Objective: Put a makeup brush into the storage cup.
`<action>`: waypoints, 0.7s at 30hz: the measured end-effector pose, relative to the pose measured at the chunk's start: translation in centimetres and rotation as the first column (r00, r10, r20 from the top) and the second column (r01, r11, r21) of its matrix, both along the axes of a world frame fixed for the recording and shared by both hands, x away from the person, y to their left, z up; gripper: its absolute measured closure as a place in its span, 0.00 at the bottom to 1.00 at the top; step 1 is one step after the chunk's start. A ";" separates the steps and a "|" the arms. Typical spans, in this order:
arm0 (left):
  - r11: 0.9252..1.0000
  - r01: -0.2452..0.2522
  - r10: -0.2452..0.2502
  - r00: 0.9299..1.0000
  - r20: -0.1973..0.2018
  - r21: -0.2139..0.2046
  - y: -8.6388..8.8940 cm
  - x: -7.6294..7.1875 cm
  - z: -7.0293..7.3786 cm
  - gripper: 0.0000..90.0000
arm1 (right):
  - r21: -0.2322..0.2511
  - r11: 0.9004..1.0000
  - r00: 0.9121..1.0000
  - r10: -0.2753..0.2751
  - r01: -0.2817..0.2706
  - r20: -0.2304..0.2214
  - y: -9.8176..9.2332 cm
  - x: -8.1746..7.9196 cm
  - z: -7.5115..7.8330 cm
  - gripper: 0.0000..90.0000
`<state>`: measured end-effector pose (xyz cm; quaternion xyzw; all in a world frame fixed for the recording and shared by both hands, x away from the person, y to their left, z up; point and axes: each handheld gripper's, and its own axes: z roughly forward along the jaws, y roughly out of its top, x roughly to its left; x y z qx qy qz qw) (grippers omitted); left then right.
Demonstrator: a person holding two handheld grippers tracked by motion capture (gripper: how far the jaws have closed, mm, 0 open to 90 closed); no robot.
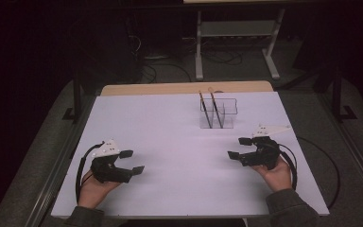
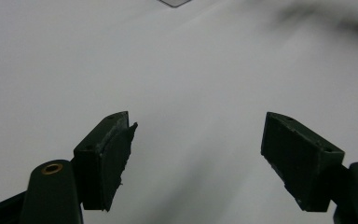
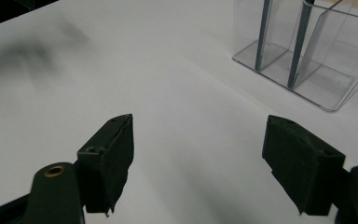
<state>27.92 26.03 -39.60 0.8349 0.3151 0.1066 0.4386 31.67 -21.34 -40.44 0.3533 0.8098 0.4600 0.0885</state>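
Note:
A clear plastic organizer (image 1: 219,113) with compartments stands at the back middle of the white table (image 1: 170,127). Two pencils (image 1: 203,108) lean in it, tips down. In the right gripper view the organizer (image 3: 307,60) is at the upper right, with both pencils (image 3: 263,35) seen through its walls. My left gripper (image 1: 132,161) rests low at the front left, open, nothing between its jaws (image 2: 196,158). My right gripper (image 1: 238,147) is at the front right, below and right of the organizer, open and empty (image 3: 198,158).
The table's wooden far edge (image 1: 184,87) shows behind the white sheet. Beyond it stands a metal frame (image 1: 236,42) on a dark floor with cables. A cable (image 1: 328,165) trails off the table's right side.

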 end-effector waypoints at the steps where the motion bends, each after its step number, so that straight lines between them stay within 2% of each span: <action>1: 1.000 0.002 -0.002 1.000 0.002 0.003 0.0 0.0 0.0 0.26 | 0.001 1.000 1.000 0.004 -0.004 0.002 0.0 -0.1 -0.1 0.27; 21: 1.000 0.013 -0.013 1.000 -0.011 0.008 -0.2 -0.3 -0.5 0.26 | 0.019 1.000 1.000 0.006 -0.006 -0.004 -0.5 -1.5 -1.2 0.26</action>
